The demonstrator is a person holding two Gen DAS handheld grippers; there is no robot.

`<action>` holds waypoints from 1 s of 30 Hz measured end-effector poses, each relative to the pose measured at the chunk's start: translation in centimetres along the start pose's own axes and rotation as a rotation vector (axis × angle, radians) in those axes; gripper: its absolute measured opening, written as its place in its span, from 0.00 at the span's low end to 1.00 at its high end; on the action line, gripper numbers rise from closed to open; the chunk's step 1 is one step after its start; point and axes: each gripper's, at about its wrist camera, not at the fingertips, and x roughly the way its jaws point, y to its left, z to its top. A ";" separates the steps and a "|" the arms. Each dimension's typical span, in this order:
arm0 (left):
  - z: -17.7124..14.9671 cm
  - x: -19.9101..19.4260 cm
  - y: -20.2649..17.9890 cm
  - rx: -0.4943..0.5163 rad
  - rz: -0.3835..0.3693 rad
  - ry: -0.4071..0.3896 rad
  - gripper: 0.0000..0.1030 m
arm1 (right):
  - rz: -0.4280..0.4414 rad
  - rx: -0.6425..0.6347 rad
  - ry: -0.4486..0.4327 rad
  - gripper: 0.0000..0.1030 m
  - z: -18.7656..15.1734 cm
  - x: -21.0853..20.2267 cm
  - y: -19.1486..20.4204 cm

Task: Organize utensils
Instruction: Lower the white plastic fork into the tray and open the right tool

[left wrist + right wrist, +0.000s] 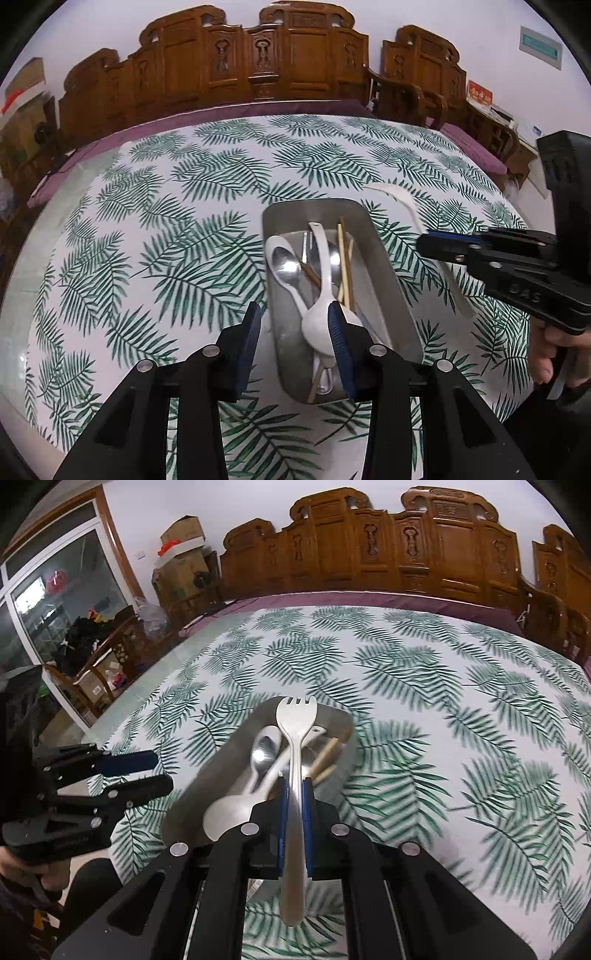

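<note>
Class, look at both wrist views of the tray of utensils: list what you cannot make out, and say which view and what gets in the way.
- Left view: the near end of the tray and the white spoon are partly covered by the left gripper.
- Left view: the fork in the right gripper is blurred, its handle cut by the jaws.
- Right view: the chopsticks are blurred; their count is unclear.
- Right view: the fork hides the utensils beneath it.
</note>
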 end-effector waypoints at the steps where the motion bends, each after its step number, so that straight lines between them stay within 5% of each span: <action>1: -0.1 -0.1 0.3 -0.006 0.000 -0.001 0.35 | 0.005 0.003 0.005 0.09 0.2 0.6 0.4; 17: -1.3 -0.6 2.8 -0.051 0.003 -0.007 0.39 | 0.022 0.030 0.079 0.09 0.5 7.1 3.7; 30: -1.4 -2.1 2.3 -0.050 -0.005 -0.032 0.41 | -0.002 0.024 0.023 0.11 -0.2 4.2 3.2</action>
